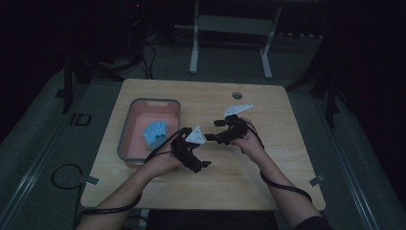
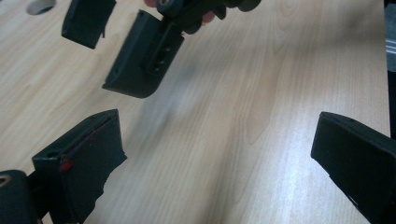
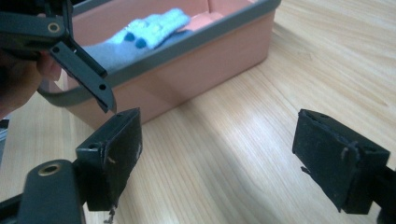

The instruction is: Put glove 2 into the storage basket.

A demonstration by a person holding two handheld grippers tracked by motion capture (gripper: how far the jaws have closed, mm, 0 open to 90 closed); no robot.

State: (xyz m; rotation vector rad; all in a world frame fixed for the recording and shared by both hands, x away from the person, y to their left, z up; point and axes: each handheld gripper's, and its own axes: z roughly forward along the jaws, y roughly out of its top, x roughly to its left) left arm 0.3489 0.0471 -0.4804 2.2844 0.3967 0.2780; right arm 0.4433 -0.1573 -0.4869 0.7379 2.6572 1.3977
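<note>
From above: wooden table, both forearms entering from the bottom edge, left gripper and right gripper held close together over the table's middle, nearly touching, each with a cable trailing back along the arm. Just left of them, a pink bin with a grey rim, standing on the table's left half; inside it, a light blue glove lying flat against the near right part of the floor. Too dark and small here to judge either pair of jaws.

Along the left gripper: jaws spread wide, bare wood grain between them, nothing gripped. Beyond, the right gripper hanging above the tabletop, its own two black jaws apart and empty, fingertips of the holding hand just visible at the top edge.

Along the right gripper: jaws likewise wide apart, nothing between them but table. Ahead and to the left, the bin's pink wall and grey rim seen from low down, close by. Inside, the glove with dark blue dots on its fingers, detail lost from above. At upper left, part of the left gripper and its hand, beside the bin's rim.
</note>
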